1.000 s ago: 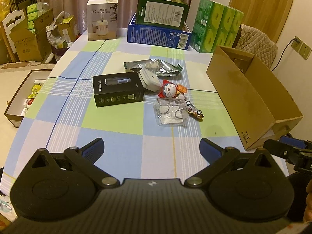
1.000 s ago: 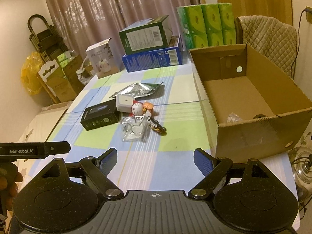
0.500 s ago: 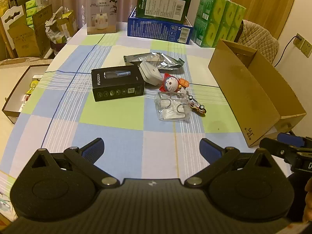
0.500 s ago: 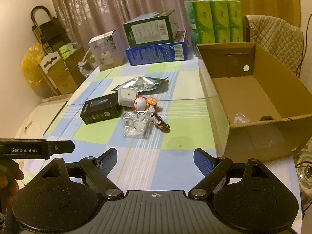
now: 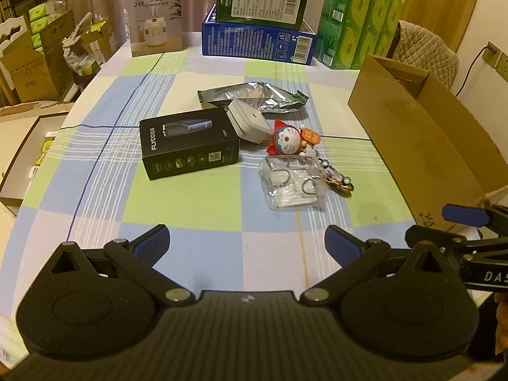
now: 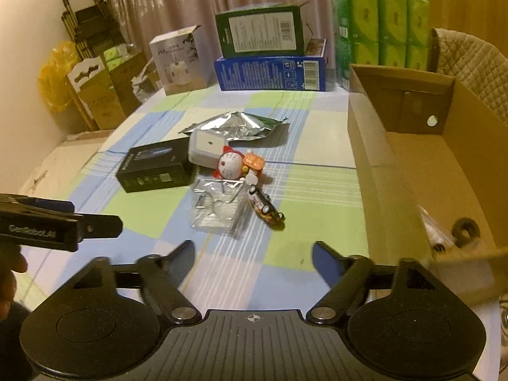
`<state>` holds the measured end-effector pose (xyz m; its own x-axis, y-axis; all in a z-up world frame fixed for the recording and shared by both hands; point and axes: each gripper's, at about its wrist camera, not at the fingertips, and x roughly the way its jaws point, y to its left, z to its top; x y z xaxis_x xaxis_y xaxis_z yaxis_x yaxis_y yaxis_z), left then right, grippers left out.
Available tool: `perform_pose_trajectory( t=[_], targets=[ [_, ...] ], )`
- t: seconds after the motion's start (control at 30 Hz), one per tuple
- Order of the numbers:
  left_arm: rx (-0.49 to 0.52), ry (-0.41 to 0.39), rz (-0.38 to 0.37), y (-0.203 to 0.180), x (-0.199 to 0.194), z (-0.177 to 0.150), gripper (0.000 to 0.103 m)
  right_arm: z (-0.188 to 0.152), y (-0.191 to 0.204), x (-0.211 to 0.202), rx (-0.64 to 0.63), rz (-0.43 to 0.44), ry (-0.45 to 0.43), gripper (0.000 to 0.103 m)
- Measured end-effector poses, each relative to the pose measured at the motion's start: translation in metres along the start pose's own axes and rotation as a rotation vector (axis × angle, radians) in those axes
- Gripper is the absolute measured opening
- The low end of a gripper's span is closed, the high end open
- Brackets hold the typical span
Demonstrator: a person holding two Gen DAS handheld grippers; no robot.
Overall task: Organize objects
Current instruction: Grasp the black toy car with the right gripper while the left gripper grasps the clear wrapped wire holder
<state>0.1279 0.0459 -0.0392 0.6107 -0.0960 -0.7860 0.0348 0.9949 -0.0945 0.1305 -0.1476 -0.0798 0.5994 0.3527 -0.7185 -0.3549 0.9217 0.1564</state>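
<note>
Above the checked tablecloth (image 5: 197,209), left claw (image 5: 247,243) spread and empty; right claw (image 6: 253,257) closing on nothing.

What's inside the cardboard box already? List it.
In the cardboard box, near its front corner: a dark ring-shaped item and some clear plastic wrapping. The front wall hides anything lower; the rest of the floor looks bare.

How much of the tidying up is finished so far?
Hardly any. The cardboard box holds only a few small bits near its front. Both grippers are empty; the right gripper is closing on nothing. Left to tidy: black box, toy doll, toy car, clear packet.
</note>
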Motion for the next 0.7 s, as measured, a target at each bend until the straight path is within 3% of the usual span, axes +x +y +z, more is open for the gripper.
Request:
perform_pose_trajectory(
  t=[0.4,0.7],
  targets=[
    [0.045,0.021,-0.024,0.006,0.065,0.021,0.102,0.025,-0.015,0.085,-0.066,0.018,0.082,0.049],
    [0.040,-0.004,-0.065,0.016,0.098,0.027,0.102,0.048,-0.029,0.126,-0.068,0.047,0.126,0.038]
  ],
)
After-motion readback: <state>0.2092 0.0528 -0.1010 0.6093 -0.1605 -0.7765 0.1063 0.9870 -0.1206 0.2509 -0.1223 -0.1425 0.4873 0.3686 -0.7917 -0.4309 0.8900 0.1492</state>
